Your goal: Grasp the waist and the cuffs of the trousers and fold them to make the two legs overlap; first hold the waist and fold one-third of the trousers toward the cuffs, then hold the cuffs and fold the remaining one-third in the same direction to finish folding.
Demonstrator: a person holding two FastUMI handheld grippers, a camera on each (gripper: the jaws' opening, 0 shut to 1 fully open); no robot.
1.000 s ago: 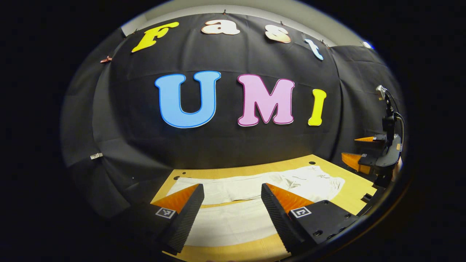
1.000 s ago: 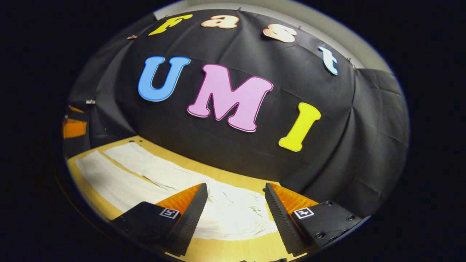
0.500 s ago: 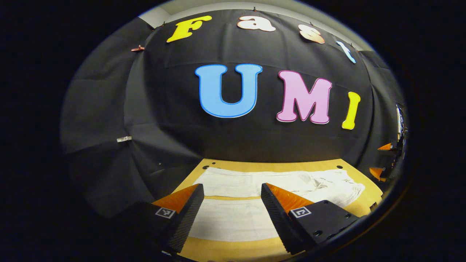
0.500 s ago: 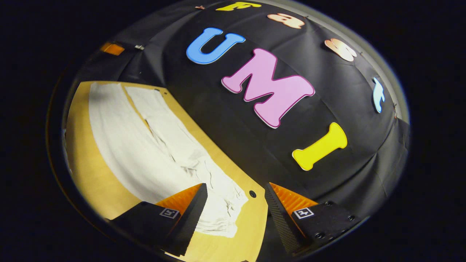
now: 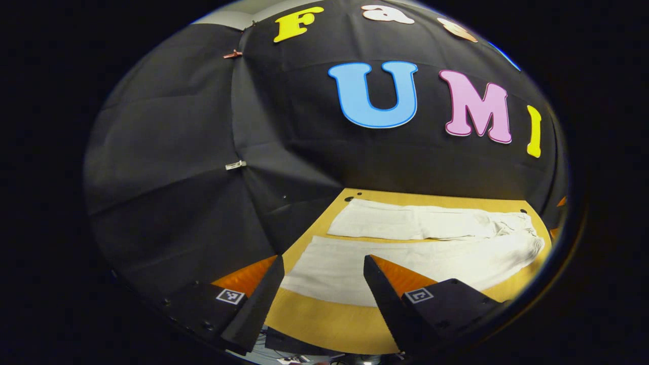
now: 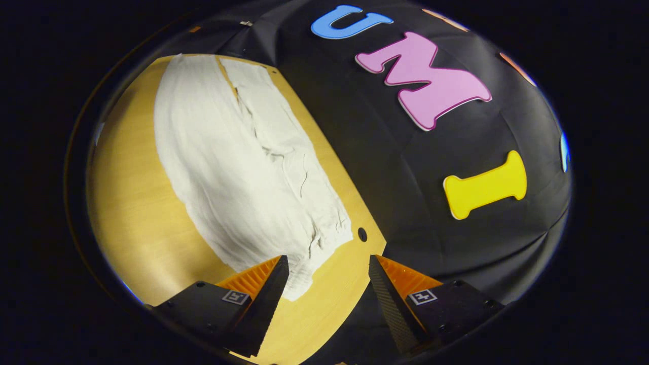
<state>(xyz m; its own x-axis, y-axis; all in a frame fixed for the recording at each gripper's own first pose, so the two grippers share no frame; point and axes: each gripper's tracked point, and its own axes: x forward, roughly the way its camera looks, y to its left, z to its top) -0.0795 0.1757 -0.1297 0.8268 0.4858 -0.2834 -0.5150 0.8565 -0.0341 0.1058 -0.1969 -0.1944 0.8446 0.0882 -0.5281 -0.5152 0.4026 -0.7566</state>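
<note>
Both views have swung since a second ago: the left one has drifted toward the cuff end of the counter, and the right one has rolled and tipped down, so the waist that sat between its fingers now lies just ahead of them.

Nearest in the left gripper view, the left hand-held gripper [image 5: 321, 289] hangs with its fingers spread apart and nothing between them, above the near edge of the pale yellow wooden counter [image 5: 329, 324]. Just beyond it lies the near leg of the off-white, lightly creased cloth trousers [image 5: 421, 256], flat and unfolded. The far leg lies beside it at about 1 o'clock, a thin strip of bare wood showing between the two, and the waist trails off toward 3 o'clock.

In the right gripper view, the right hand-held gripper [image 6: 327, 291] is likewise spread wide and empty. The rumpled waist corner [image 6: 324, 228] sits at 12 o'clock just past the fingers, touching neither as far as I can tell. The legs run away toward 11 o'clock to the cuffs.

The legs are not yet overlapped, so the first fold is pending. To do it well, I judge each hand-held gripper should come low onto the near edge, left at the cuff and right at the waist, pinch every cloth layer, then lift and carry together so the near leg lands squarely on the far one without a twist.
</note>
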